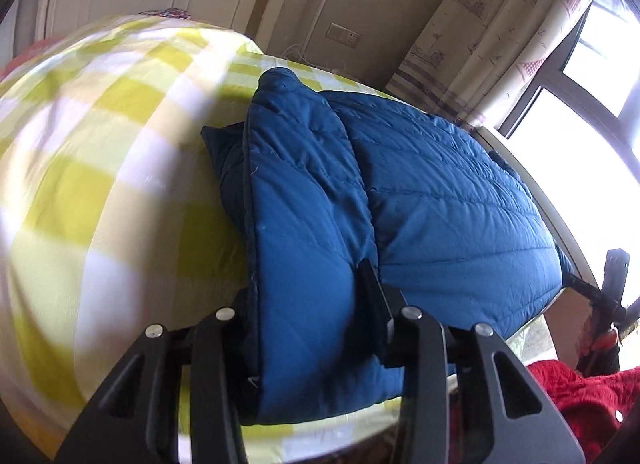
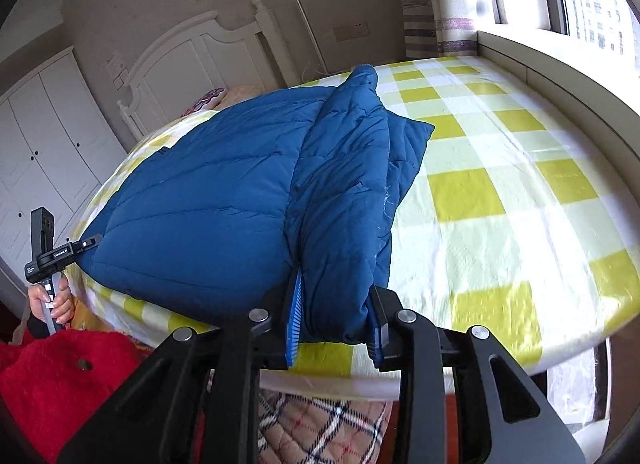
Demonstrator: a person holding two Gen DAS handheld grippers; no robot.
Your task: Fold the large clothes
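Right wrist view shows the right gripper [image 2: 334, 318] clamped on a folded edge of the blue quilted jacket [image 2: 224, 200] at frame center, lying on the yellow-checked bed sheet [image 2: 500, 192], white headboard [image 2: 208, 56] upper left, window [image 2: 592, 4] upper right.

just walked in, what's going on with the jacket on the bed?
A person is folding a blue padded jacket on a bed with a yellow checked sheet, holding a claw in each hand. The left claw is clamped on a folded-over panel at the near hem on one side. The right claw is clamped on the matching fold at the other side. Both side panels already lie folded over the jacket's body, which is flat on the bed.
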